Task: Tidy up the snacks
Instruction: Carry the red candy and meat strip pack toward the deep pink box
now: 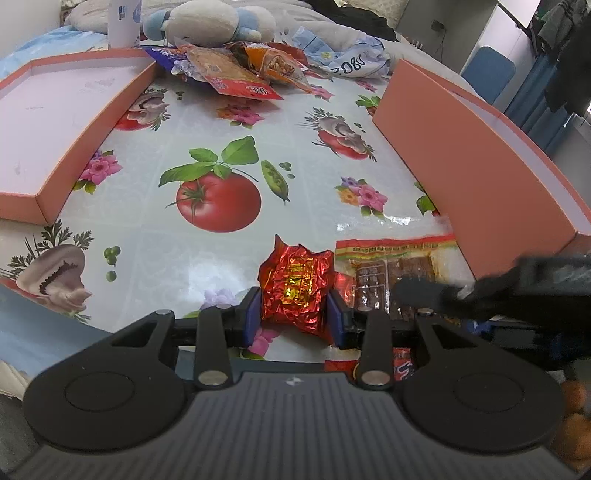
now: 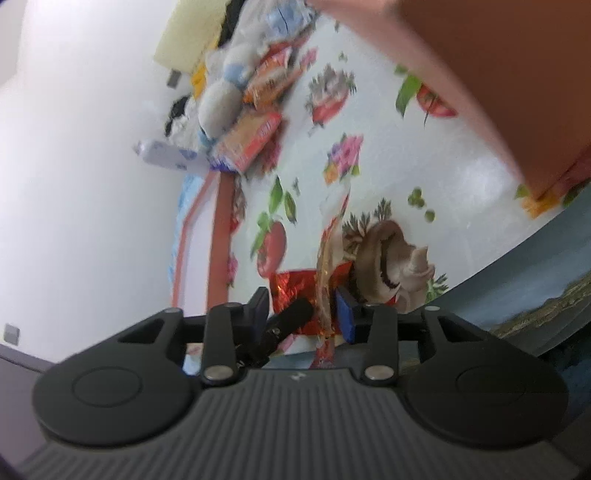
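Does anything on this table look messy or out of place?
Yes. The snack packets lie in a jumbled heap at the far edge of the table, beside a soft toy, while the tray next to them has nothing in it. The red foil packet looks badly crumpled.

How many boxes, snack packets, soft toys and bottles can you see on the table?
Pink boxes: 2, left box, right box
Snack packets near the gripper: 2, red foil snack, clear striped packet
Snack pile at the back: too jumbled to count
Soft toy: 1
White bottle: 1
Total counted: 6

Plush toy (image 1: 207, 22), white bottle (image 1: 123, 22), vegetable-print tablecloth (image 1: 221, 147), dark clothes (image 1: 565, 51) hanging at right
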`<state>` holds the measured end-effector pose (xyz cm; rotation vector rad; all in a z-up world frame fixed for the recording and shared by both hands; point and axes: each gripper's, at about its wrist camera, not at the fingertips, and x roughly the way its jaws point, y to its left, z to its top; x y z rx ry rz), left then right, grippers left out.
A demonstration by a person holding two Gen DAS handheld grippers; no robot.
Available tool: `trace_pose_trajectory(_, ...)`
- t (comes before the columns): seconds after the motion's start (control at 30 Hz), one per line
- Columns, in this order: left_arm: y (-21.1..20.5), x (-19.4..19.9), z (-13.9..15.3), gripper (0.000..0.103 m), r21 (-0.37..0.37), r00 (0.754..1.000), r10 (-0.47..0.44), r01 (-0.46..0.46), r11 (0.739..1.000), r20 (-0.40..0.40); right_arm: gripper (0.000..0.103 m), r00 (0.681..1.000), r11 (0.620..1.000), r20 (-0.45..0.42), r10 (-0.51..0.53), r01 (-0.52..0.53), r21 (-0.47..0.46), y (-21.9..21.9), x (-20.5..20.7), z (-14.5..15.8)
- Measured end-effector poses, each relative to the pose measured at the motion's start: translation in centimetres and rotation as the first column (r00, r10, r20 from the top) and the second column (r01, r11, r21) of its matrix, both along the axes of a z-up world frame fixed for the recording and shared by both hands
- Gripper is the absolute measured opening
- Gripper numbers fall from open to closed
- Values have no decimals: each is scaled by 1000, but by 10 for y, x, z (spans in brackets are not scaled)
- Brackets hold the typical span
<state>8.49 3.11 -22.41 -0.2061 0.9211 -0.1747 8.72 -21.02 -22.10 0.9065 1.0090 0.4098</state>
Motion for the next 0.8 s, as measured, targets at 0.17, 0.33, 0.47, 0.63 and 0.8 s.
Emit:
trace_pose_trajectory(0.17, 0, -2, 2, 42, 2, 1000, 5, -5, 1000, 0, 9, 1000, 998, 24, 7, -6, -62, 3, -1, 4)
trace_pose_trajectory(0.33, 2, -5, 16, 42, -21, 999, 34, -33, 999, 5, 9, 994, 984, 97, 39, -21, -179, 0, -11, 27)
trace_pose_trajectory(0.47, -2, -12, 41, 42, -16, 999, 41, -41, 999, 27, 9, 983, 963, 176, 55, -5, -270, -4, -22, 54)
trace_pose_trajectory(0.63, -12, -28, 80, 43, -23, 996, 32, -30, 999, 78, 9, 954, 919, 283, 96, 24, -394, -3, -41, 96)
trace_pose_trajectory(0.8, -26, -43, 118, 43, -47, 992, 19, -13, 999, 128, 9, 929, 884, 355, 103, 78, -462, -10, -66, 132)
